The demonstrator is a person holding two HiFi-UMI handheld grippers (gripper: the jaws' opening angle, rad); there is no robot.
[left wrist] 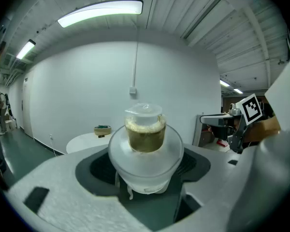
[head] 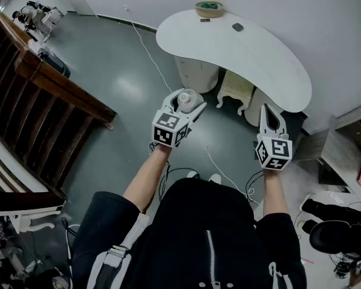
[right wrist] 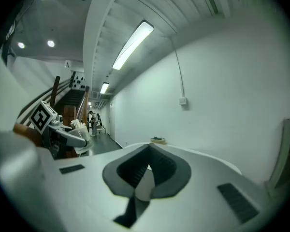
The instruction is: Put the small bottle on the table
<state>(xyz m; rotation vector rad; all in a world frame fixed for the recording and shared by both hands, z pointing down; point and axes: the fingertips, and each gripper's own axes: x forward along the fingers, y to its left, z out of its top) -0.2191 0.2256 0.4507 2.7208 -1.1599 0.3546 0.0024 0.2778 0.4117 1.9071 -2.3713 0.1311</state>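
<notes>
The left gripper (head: 182, 109) has its jaws spread wide and pressed on the small bottle (left wrist: 145, 132), a clear lidded one with brownish contents. It holds the bottle in the air over the floor (head: 120, 83), near the white table (head: 253, 56). The right gripper (head: 269, 114) is empty, its jaws closed together, near the table's edge.

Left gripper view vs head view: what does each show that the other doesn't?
Left gripper view only: the small bottle has tan contents under a clear cap; the ceiling light. Head view only: the person's forearms, the floor cable, the wooden stair railing. Both: the bottle clamped in the left gripper, the white table with its basket.
</notes>
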